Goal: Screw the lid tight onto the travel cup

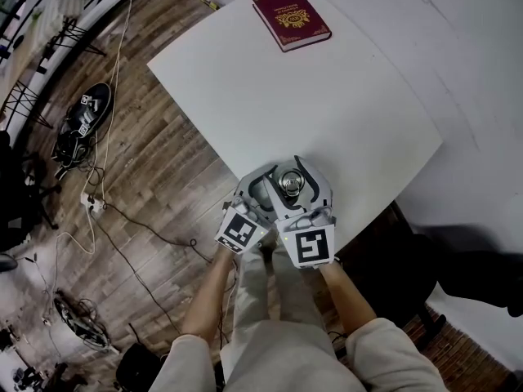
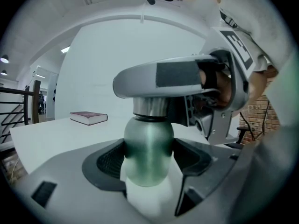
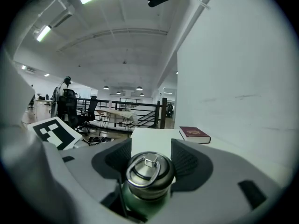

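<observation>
A green metal travel cup (image 2: pixel 148 148) stands upright near the white table's (image 1: pixel 343 96) near edge. My left gripper (image 2: pixel 148 161) is shut on its body, a dark pad pressing on each side. The steel lid (image 3: pixel 149 171) with its ring handle sits on top of the cup. My right gripper (image 3: pixel 150 164) is shut on the lid, one pad on either side. In the left gripper view one right finger (image 2: pixel 159 78) lies across the lid's collar (image 2: pixel 149 107). From the head view the lid (image 1: pixel 290 184) shows between both grippers.
A dark red book (image 1: pixel 290 17) lies at the table's far side, also visible as the book (image 2: pixel 88 117) and the book (image 3: pixel 195 134). The table's edge runs just under the grippers. Wooden floor with cables (image 1: pixel 90 202) lies to the left. A white wall stands to the right.
</observation>
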Demonstrator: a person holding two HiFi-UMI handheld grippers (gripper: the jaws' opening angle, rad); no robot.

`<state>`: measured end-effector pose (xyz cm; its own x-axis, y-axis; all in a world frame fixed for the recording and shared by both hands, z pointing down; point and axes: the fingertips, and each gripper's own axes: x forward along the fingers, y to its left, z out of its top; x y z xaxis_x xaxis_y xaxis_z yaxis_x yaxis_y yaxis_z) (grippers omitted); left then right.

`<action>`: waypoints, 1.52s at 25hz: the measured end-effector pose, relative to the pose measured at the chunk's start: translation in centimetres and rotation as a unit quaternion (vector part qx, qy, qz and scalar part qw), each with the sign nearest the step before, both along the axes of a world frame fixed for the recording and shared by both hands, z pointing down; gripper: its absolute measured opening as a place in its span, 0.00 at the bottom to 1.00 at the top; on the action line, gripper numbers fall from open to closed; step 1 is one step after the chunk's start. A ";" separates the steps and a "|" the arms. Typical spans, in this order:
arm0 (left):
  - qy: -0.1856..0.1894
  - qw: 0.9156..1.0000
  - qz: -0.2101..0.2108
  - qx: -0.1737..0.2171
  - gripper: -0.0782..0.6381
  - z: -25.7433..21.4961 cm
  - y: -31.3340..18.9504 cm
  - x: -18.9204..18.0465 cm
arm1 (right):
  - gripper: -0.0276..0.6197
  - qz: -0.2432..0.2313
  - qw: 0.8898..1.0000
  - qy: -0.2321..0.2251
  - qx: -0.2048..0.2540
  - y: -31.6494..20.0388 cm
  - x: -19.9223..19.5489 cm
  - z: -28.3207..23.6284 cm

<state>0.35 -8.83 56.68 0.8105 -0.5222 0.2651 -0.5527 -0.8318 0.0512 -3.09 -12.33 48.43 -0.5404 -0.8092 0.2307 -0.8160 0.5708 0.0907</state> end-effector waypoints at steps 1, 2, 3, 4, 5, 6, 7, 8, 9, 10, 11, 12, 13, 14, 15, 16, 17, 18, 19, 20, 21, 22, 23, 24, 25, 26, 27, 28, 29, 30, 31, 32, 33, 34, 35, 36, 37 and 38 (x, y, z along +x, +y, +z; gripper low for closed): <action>0.000 1.000 0.000 0.000 0.57 0.0 0.0 0.0 | 0.45 -0.017 1.000 -0.010 0.003 0.1 -0.2 -0.2; 0.001 1.000 0.000 0.000 0.57 0.0 0.0 0.0 | 0.53 -0.038 0.999 -0.020 0.003 0.3 -0.4 -0.4; 0.001 1.000 0.000 0.000 0.57 -0.1 0.0 0.0 | 0.56 -0.060 0.998 -0.029 0.002 0.6 -0.5 -0.5; 0.001 1.000 0.000 0.000 0.57 -0.1 0.0 0.0 | 0.58 -0.084 0.996 -0.036 0.000 0.8 -0.7 -0.7; 0.001 1.000 0.000 0.000 0.57 -0.1 -0.1 0.0 | 0.59 -0.111 0.993 -0.039 -0.002 1.0 -0.9 -0.7; 0.001 1.000 0.000 0.000 0.57 0.0 -0.1 0.0 | 0.59 -0.140 0.989 -0.037 -0.003 1.3 -1.0 -0.7; 0.000 1.000 0.001 0.001 0.57 0.0 0.0 0.0 | 0.59 -0.171 0.985 -0.028 -0.004 1.6 -1.1 -0.6; 0.000 1.000 0.001 0.001 0.57 0.0 0.0 0.0 | 0.59 -0.201 0.979 -0.013 -0.002 2.0 -1.2 -0.5; 0.000 1.000 0.002 0.001 0.57 0.0 0.0 0.1 | 0.59 -0.231 0.973 0.003 0.000 2.3 -1.2 -0.4; 0.000 1.000 0.002 0.002 0.57 0.0 0.0 0.0 | 0.59 -0.257 0.966 0.015 0.002 2.6 -1.3 -0.4; 0.000 1.000 0.002 0.002 0.57 0.0 0.0 0.0 | 0.58 -0.282 0.959 0.023 0.000 2.9 -1.5 -0.3; 0.000 1.000 0.003 0.003 0.57 0.0 0.0 0.0 | 0.58 -0.305 0.952 0.029 -0.003 3.1 -1.6 -0.2; 0.000 1.000 0.003 0.003 0.57 0.0 0.0 0.0 | 0.58 -0.326 0.945 0.036 -0.008 3.3 -1.8 -0.1; 0.000 1.000 0.004 0.003 0.57 0.0 0.0 0.0 | 0.56 -0.345 0.938 0.044 -0.011 3.5 -1.8 0.2; 0.000 1.000 0.004 0.003 0.57 0.0 -0.1 0.0 | 0.55 -0.361 0.931 0.051 -0.014 3.6 -1.8 0.4; 0.001 1.000 0.004 0.003 0.57 0.1 -0.1 0.0 | 0.55 -0.376 0.925 0.056 -0.018 3.6 -1.8 0.6; 0.001 1.000 0.003 0.003 0.57 0.1 -0.1 0.0 | 0.55 -0.389 0.919 0.058 -0.023 3.7 -1.8 0.6; 0.000 1.000 0.003 0.003 0.57 0.1 -0.1 0.0 | 0.55 -0.402 0.913 0.059 -0.027 3.9 -1.9 0.6; 0.000 1.000 0.003 0.004 0.57 0.0 -0.1 0.0 | 0.54 -0.414 0.908 0.059 -0.030 4.0 -2.0 0.5; 0.000 1.000 0.003 0.004 0.57 0.0 -0.1 0.0 | 0.54 -0.423 0.904 0.057 -0.034 4.1 -2.0 0.5; 0.000 1.000 0.003 0.004 0.57 0.0 -0.1 0.0 | 0.54 -0.428 0.901 0.052 -0.038 4.2 -2.1 0.4; 0.000 1.000 0.004 0.004 0.57 0.0 -0.1 0.0 | 0.53 -0.431 0.900 0.046 -0.042 4.2 -2.1 0.3; 0.000 1.000 0.004 0.004 0.57 0.0 -0.1 0.0 | 0.53 -0.433 0.899 0.041 -0.045 4.2 -2.2 0.2; 0.000 1.000 0.004 0.005 0.57 0.1 -0.1 0.0 | 0.53 -0.435 0.898 0.037 -0.047 4.1 -2.3 0.1; -0.001 1.000 0.004 0.005 0.57 0.1 0.0 0.0 | 0.52 -0.436 0.898 0.035 -0.050 4.1 -2.3 0.1; -0.001 1.000 0.004 0.006 0.57 0.0 0.0 0.0 | 0.51 -0.437 0.897 0.035 -0.051 4.1 -2.4 0.2; -0.001 1.000 0.004 0.006 0.57 0.0 0.1 -0.1 | 0.49 -0.437 0.897 0.035 -0.050 4.1 -2.4 0.2; -0.001 1.000 0.004 0.006 0.57 -0.1 0.1 0.0 | 0.48 -0.437 0.898 0.035 -0.049 4.1 -2.4 0.1; -0.001 1.000 0.004 0.006 0.57 -0.1 0.1 0.0 | 0.47 -0.436 0.898 0.035 -0.048 4.0 -2.4 0.1; 0.000 1.000 0.004 0.007 0.57 -0.1 0.1 0.0 | 0.47 -0.436 0.898 0.035 -0.046 4.0 -2.4 0.2; 0.000 1.000 0.004 0.007 0.57 0.0 0.1 0.0 | 0.47 -0.436 0.898 0.034 -0.044 4.0 -2.4 0.2; -0.001 1.000 0.003 0.007 0.57 0.0 0.0 0.0 | 0.46 -0.434 0.899 0.033 -0.043 3.9 -2.4 0.2; -0.001 1.000 0.003 0.007 0.57 0.0 0.0 0.0 | 0.46 -0.431 0.901 0.033 -0.043 3.8 -2.3 0.2; -0.001 1.000 0.003 0.006 0.57 0.0 0.0 0.0 | 0.46 -0.426 0.903 0.032 -0.043 3.8 -2.3 0.2; -0.002 1.000 0.003 0.006 0.57 0.0 0.0 0.0 | 0.46 -0.419 0.906 0.032 -0.043 3.7 -2.3 0.2; -0.002 1.000 0.003 0.006 0.57 0.0 0.0 0.0 | 0.46 -0.409 0.911 0.032 -0.043 3.6 -2.2 0.2; -0.003 1.000 0.003 0.006 0.57 0.0 0.0 0.0 | 0.46 -0.397 0.916 0.032 -0.041 3.5 -2.2 0.2; -0.003 1.000 0.002 0.006 0.57 0.1 0.0 0.0 | 0.46 -0.385 0.922 0.033 -0.039 3.3 -2.2 0.3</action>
